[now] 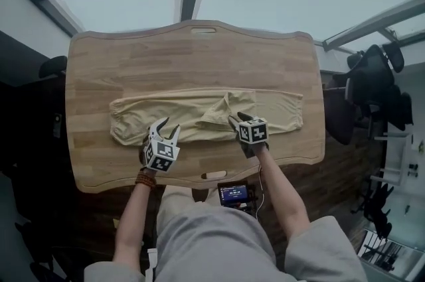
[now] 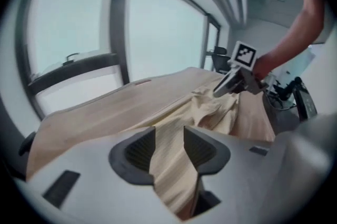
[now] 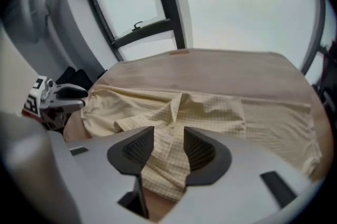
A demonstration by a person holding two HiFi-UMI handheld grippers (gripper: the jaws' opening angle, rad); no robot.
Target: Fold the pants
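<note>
The beige pants are lying stretched along the wooden tabletop, bunched mid-length. The left gripper and right gripper are being held over the near hem, jaws apart, with cloth between them ungripped. A small screen is glowing beneath.

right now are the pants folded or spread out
Mostly spread: the pants lie full length across the table, with only a small flap bunched up mid-length.
</note>
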